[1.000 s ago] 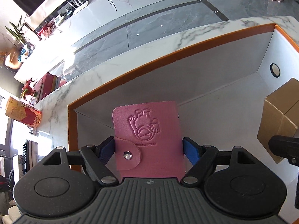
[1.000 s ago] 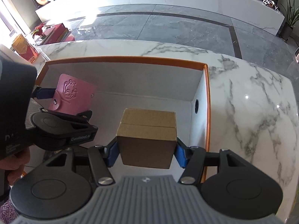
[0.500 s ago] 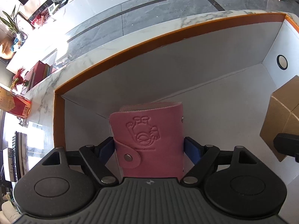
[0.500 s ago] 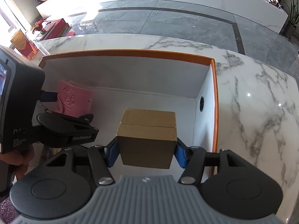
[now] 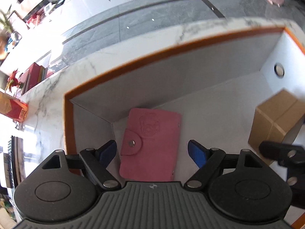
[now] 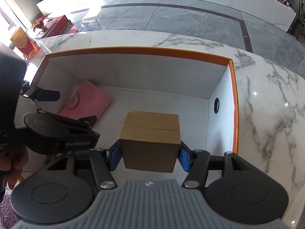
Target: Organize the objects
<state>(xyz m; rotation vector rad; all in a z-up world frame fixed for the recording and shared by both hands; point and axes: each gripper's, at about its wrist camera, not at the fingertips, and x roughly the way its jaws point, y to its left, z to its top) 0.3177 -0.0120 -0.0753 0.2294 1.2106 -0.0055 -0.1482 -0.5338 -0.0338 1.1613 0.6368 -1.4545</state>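
A pink card wallet (image 5: 150,145) with a snap flap lies flat in the far left corner of a white box with an orange rim (image 5: 133,64). My left gripper (image 5: 152,152) is open above it, blue pads apart and clear of the wallet. The wallet also shows in the right wrist view (image 6: 87,103). My right gripper (image 6: 149,157) is shut on a small brown cardboard box (image 6: 149,141) and holds it above the middle of the white box's floor (image 6: 192,118). The cardboard box shows at the right in the left wrist view (image 5: 276,122).
The white box sits on a marble counter (image 6: 266,99). A round hole (image 6: 216,106) is in its right wall. A red carton (image 6: 23,43) stands off the counter's left end. Grey tiled floor (image 6: 171,21) lies beyond.
My left gripper has lowered the wallet into the box's left corner, opened and let it go; the wallet now lies flat. My right gripper keeps the cardboard box and has sunk lower into the white box.
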